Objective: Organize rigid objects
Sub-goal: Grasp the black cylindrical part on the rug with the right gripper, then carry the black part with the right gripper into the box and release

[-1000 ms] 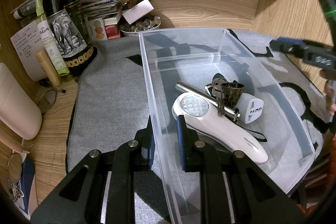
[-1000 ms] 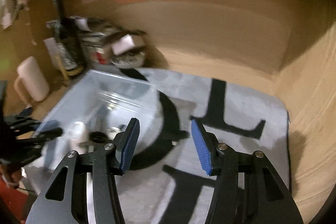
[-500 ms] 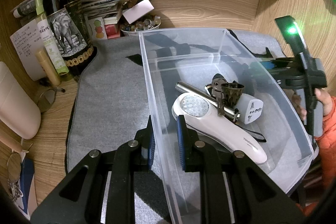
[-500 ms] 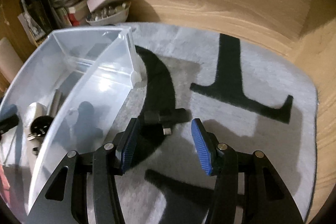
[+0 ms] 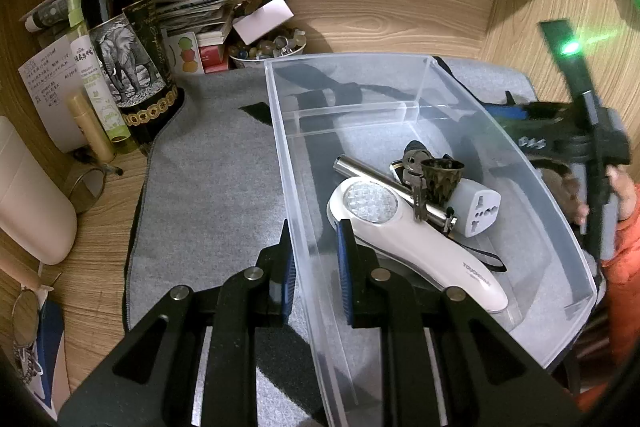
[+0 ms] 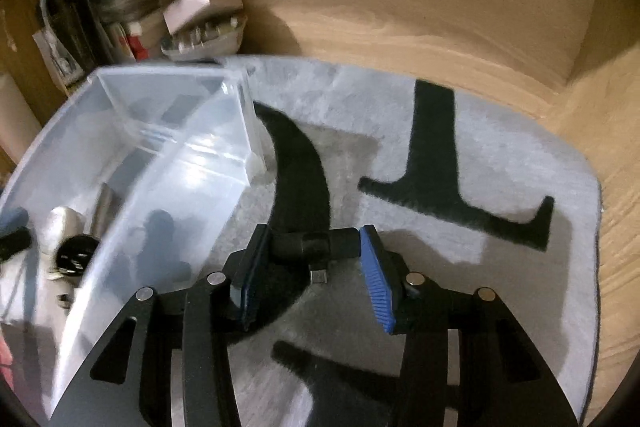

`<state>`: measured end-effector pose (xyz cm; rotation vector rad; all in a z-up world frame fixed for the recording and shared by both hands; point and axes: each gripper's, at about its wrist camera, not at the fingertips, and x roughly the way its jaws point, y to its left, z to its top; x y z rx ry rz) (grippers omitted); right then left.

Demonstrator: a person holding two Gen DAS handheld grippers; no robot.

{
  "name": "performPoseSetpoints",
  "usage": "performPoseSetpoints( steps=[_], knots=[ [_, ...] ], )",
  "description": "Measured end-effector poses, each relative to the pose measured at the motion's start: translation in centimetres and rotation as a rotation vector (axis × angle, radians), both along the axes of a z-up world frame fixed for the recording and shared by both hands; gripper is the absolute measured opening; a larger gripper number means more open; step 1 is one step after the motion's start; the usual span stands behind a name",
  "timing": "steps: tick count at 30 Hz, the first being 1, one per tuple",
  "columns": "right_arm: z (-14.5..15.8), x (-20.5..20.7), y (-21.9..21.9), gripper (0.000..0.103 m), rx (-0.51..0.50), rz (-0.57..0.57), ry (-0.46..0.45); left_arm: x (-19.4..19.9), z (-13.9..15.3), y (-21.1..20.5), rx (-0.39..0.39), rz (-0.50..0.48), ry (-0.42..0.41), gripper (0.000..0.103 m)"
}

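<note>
A clear plastic bin point(image 5: 348, 57) stands on a grey mat with black letters point(image 6: 480, 147). Inside it lie a white hand lamp point(image 5: 400, 227), a metal tube point(image 5: 376, 179), keys point(image 5: 416, 167), a dark little cup point(image 5: 442, 175) and a white travel plug point(image 5: 480, 211). My left gripper point(image 5: 314, 261) is shut on the bin's left wall, one pad on each side. On the mat just right of the bin point(image 6: 180, 187) lies a small black adapter point(image 6: 312, 247). My right gripper point(image 6: 312, 251) is closing on it, and its blue pads meet both of the adapter's ends.
A wine bottle with an elephant label point(image 5: 124, 59), tubes, papers and a bowl of pebbles point(image 5: 268, 47) crowd the back left corner. A white case point(image 5: 28, 195) and glasses point(image 5: 88, 183) lie left of the mat. A hand in an orange sleeve point(image 5: 620, 195) shows at the right.
The right gripper came down to the mat beside the bin, and its jaws narrowed around the black adapter. The left gripper and the bin have not moved.
</note>
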<state>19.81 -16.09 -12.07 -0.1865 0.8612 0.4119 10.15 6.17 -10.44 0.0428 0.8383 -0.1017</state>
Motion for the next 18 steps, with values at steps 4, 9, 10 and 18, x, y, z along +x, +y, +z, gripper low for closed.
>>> performPoseSetpoints(
  steps=[4, 9, 10, 18],
  knots=[
    [2.6, -1.7, -0.4, 0.042, 0.033, 0.009, -0.065, -0.1, -0.1, 0.0, 0.001, 0.000, -0.001, 0.017],
    [6.0, -4.2, -0.4, 0.042, 0.059, 0.049, -0.152, -0.1, -0.1, 0.0, 0.000, -0.001, -0.001, 0.017],
    [6.4, -4.4, -0.2, 0.042, 0.062, 0.057, -0.164, -0.1, -0.1, 0.0, 0.000, -0.001, 0.000, 0.017],
    [8.4, -7.4, 2.6, 0.042, 0.080, 0.162, -0.235, -0.1, -0.1, 0.0, 0.004, -0.003, -0.002, 0.017]
  ],
)
